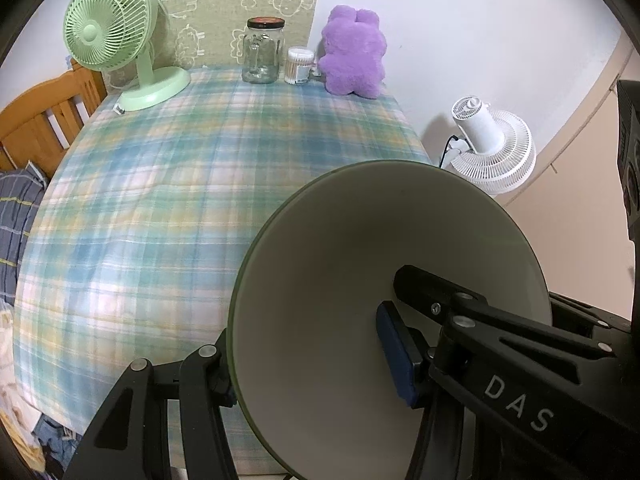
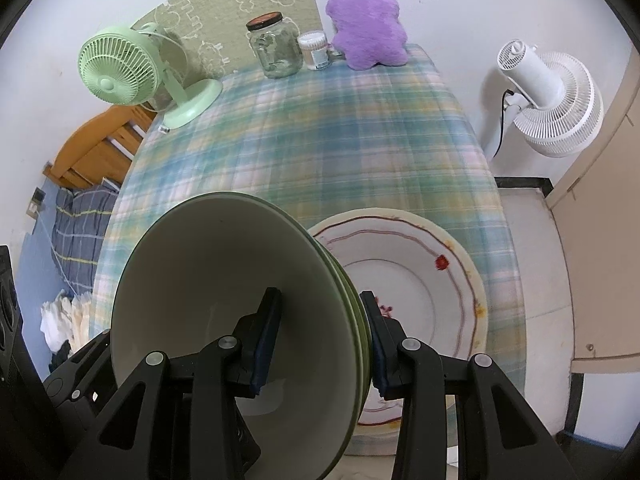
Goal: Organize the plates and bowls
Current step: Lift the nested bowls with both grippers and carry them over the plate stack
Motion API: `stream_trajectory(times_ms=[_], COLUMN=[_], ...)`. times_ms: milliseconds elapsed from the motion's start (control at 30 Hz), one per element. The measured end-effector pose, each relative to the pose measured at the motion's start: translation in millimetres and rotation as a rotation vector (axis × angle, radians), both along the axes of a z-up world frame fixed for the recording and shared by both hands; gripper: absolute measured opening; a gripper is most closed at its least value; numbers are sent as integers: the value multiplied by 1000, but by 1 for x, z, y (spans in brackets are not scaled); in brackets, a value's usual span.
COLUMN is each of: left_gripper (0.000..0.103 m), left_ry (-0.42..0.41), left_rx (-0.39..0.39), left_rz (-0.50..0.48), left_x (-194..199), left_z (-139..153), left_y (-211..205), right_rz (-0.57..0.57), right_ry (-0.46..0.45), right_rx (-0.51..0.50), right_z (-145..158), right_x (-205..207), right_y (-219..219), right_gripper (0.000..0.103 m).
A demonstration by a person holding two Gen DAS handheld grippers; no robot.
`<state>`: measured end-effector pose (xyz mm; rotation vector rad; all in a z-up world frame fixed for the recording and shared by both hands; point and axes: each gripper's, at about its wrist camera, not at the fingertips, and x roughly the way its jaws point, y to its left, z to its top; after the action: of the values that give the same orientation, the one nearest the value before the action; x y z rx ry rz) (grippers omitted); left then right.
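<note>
Gripping a tilted green-rimmed bowl [image 1: 384, 280] by its wall, the left gripper [image 1: 308, 352] held it above the near edge of the plaid tablecloth [image 1: 180, 184]. The right gripper [image 2: 320, 340] was clamped on a stack of green bowls [image 2: 224, 312], raised just beside a white plate with red line trim [image 2: 432, 280] lying on that tablecloth. At the cloth's far edge stood a lidded glass jar [image 2: 276, 50], contents unclear, and a tub of cotton swabs [image 2: 314, 50].
</note>
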<state>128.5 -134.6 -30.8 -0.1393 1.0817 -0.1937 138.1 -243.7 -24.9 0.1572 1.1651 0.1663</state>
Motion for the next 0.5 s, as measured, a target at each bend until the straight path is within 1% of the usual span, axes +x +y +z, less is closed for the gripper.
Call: stream_trajectory(times_ms=[267,500], left_gripper=[56,56], left_ry=[34,75], left_rx=[-14,-33], left_rz=[29,49], left_x=[6,13], left_z=[-10,-24], left_y=[-23,-40], right_rz=[29,49], right_ry=[31,68], right_rx=[-10,-31], right_z=[-9,-22], right_x=[8,20], right_y=[-21,-38], right_gripper=[43,43])
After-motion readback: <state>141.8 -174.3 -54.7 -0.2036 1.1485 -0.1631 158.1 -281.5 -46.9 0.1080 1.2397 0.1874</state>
